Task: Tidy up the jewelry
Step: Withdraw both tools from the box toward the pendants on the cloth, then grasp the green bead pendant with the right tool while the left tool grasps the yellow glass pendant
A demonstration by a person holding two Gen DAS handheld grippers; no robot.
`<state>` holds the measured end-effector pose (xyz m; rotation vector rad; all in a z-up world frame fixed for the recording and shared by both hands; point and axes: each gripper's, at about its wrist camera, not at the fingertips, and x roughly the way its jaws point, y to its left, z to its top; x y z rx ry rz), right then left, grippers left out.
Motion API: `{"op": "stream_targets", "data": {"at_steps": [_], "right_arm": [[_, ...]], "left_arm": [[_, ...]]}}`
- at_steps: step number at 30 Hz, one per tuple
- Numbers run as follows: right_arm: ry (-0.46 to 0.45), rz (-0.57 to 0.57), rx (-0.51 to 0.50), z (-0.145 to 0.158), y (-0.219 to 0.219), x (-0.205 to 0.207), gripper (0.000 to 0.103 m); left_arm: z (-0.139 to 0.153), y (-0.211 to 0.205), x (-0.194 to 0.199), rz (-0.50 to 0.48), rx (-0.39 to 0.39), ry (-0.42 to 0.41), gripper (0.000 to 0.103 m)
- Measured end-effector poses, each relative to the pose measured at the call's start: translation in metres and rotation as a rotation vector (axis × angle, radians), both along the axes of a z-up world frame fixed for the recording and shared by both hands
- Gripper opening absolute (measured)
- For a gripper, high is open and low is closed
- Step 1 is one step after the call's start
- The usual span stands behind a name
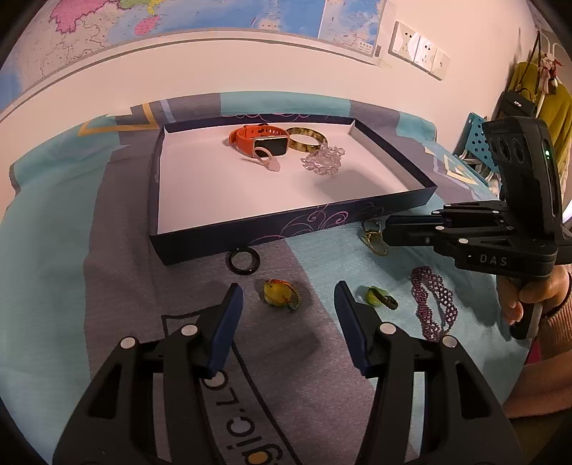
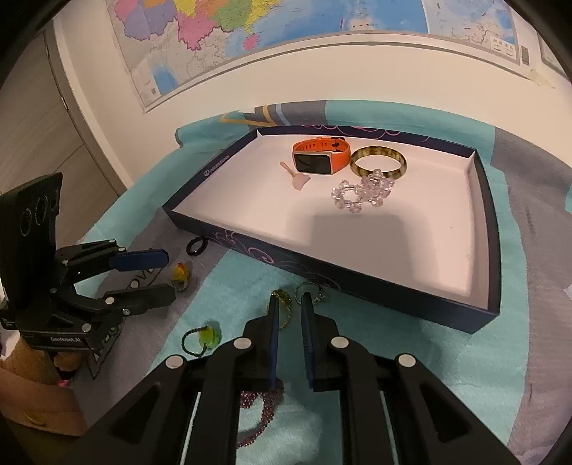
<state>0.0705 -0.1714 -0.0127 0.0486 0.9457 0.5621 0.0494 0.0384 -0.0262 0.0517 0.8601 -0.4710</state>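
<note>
While the right hand-held gripper (image 2: 290, 298) points down at the blanket (image 2: 464, 357), its blue pads stand almost together with a narrow slit between them, and nothing shows pinched in that slit. Its tips touch a gold chain trinket (image 2: 282, 309) just in front of the box's near wall. A purple beaded bracelet (image 2: 257, 404) lies partly under this hand-held gripper, toward the blanket's near edge. The letters "DAS" are printed on its black body, and a person's hand (image 1: 529, 300) in a knitted sleeve holds its handle.

The left hand-held gripper (image 1: 289, 288) is spread wide and grips nothing; a yellow charm (image 1: 280, 293) on a braided cord lies on the blanket between its tips. Its side reads "GenRobot.AI". A black ring (image 1: 243, 261) rests beyond it against the box wall, and a green charm (image 1: 375, 296) on a dark cord sits between the two hand-held grippers.

Further out, a shallow dark blue box (image 1: 286, 229) with purple swirls and a white floor lies toward the blanket's far edge, by the wall. In its far half sit an orange watch (image 1: 257, 137), a striped amber bangle (image 1: 307, 139), a clear bead bracelet (image 1: 323, 159) and a small pink piece (image 1: 266, 159). White print on the box's left wall is too small to read. The grey part of the blanket shows broken letters, "gic.L". A map (image 2: 214, 28) hangs on the wall, its labels unreadable.
</note>
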Motion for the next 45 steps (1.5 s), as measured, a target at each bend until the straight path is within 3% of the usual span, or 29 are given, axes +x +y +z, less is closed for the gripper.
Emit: {"op": "stream_targets", "data": {"at_steps": [13,20,28,30,32,38,40,45], "right_arm": [[0.011,0.084,-0.012,-0.004,0.013,-0.011,0.012],[0.007,0.055,0.004,0.001,0.005,-0.012,0.012],[-0.002,0.120,0.032,0.009,0.016,-0.024,0.018],[0.001,0.138,0.042,0.009,0.021,-0.028,0.027],[0.004,0.147,0.048,0.009,0.025,-0.030,0.032],[0.024,0.170,0.036,0.002,0.038,-0.037,0.032],[0.029,0.176,0.039,0.000,0.040,-0.037,0.032],[0.033,0.159,0.034,-0.002,0.040,-0.037,0.032]], "left_arm": [[-0.003,-0.001,0.002,-0.008,0.002,0.015,0.051],[-0.004,-0.002,0.003,-0.008,0.004,0.017,0.051],[-0.006,-0.004,0.005,-0.008,0.014,0.026,0.046],[-0.007,-0.005,0.006,-0.007,0.020,0.028,0.046],[-0.007,-0.006,0.006,-0.005,0.026,0.029,0.043],[-0.008,-0.005,0.007,0.006,0.034,0.029,0.032],[-0.008,-0.005,0.006,0.007,0.035,0.031,0.020],[-0.008,-0.005,0.005,0.006,0.036,0.030,0.019]]}}
